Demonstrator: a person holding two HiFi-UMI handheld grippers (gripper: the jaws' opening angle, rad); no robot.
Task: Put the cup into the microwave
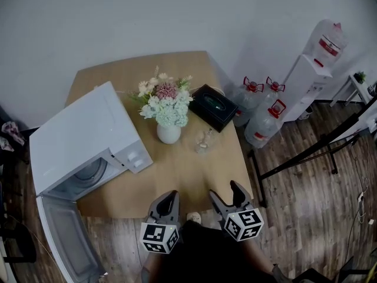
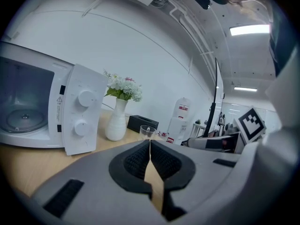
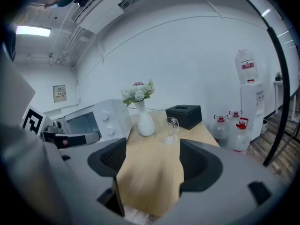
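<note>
Cup (image 1: 204, 141) stands on the tabletop (image 1: 194, 178) just right of the vase (image 1: 168, 133), with bare wood from the vase to the near edge. Microwave (image 1: 88, 137) is left of the vase, its door (image 1: 68, 240) open past that edge. Both grippers hover at the near edge, tilted slightly down. Left gripper (image 1: 171, 194) fingers (image 2: 136, 161) clenched (nothing in them), right gripper (image 1: 225, 190) fingers (image 3: 199, 161) released, empty.

Head view overhead; gripper views low, sharing table (image 1: 194, 173).

White wall (image 1: 177, 16); dark wood-plank floor (image 1: 306, 217); light wooden table (image 1: 194, 175); white water dispenser (image 1: 306, 84) at right.
</note>
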